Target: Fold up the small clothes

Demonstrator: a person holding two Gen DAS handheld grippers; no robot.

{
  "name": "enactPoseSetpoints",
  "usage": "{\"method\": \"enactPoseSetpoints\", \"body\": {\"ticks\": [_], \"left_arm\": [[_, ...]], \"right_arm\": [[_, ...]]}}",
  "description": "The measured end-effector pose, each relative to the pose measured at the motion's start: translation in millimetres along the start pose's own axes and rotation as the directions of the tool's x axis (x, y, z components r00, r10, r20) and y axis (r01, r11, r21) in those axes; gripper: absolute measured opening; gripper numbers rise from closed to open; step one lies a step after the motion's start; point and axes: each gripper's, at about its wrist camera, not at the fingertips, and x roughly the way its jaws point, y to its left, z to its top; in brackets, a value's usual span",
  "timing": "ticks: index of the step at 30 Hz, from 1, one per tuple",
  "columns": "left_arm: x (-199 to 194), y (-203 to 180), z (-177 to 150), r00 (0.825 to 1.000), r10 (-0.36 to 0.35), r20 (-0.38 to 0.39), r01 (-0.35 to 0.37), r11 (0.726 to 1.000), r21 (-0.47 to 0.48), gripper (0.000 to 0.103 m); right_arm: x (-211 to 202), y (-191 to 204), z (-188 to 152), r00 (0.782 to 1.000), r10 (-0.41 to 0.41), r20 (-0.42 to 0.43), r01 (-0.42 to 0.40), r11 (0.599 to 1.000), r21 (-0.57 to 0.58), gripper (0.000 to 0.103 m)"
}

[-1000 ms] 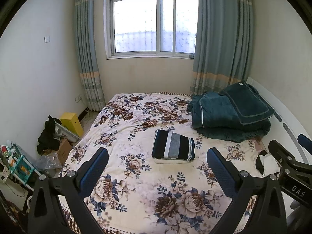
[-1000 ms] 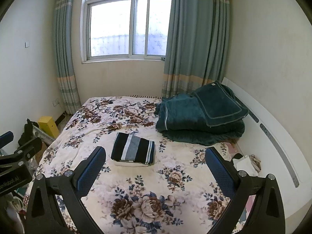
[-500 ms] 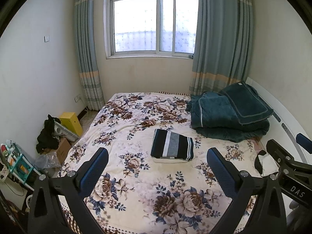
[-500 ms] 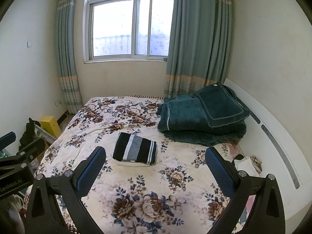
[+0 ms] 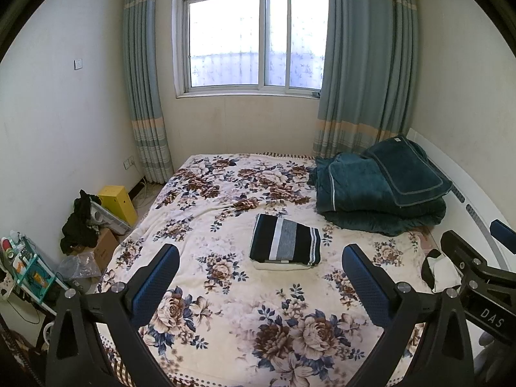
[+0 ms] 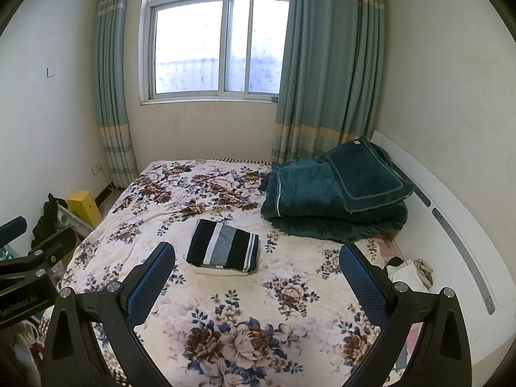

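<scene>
A folded dark garment with grey and white stripes [image 5: 285, 240] lies on a folded white one in the middle of the floral bed [image 5: 225, 309]; it also shows in the right wrist view [image 6: 224, 246]. My left gripper [image 5: 259, 279] is open and empty, held high above the bed's near end. My right gripper [image 6: 256, 277] is open and empty too, at a like height. Each gripper shows at the edge of the other's view, the right one [image 5: 477, 267] and the left one [image 6: 29, 267].
A folded teal quilt [image 5: 380, 190] lies at the bed's far right by the white headboard [image 6: 451, 225]. A yellow box [image 5: 117, 203], black clothes and a cardboard box stand on the floor at left. Small white and dark items [image 5: 441, 271] lie at the bed's right edge.
Both grippers have drawn back and up a little from the bed. The folded stack has not moved.
</scene>
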Motion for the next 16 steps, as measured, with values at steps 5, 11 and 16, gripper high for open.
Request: {"method": "enactPoseSetpoints", "body": {"ticks": [5, 11, 16], "left_arm": [[-0.6, 0.2, -0.2, 1.000, 0.001, -0.002, -0.001, 1.000, -0.001, 0.103], [-0.5, 0.5, -0.5, 1.000, 0.000, -0.001, 0.000, 1.000, -0.001, 0.103], [-3.9, 1.2, -1.1, 1.000, 0.001, 0.002, -0.001, 1.000, -0.004, 0.103]], "right_arm": [[-0.5, 0.7, -1.7, 1.000, 0.000, -0.003, 0.000, 1.000, -0.003, 0.103], [0.1, 2.7, -1.1, 1.000, 0.002, -0.002, -0.002, 1.000, -0.003, 0.103], [-0.2, 2.4, -1.9, 1.000, 0.000, -0.002, 0.000, 1.000, -0.006, 0.103]]}}
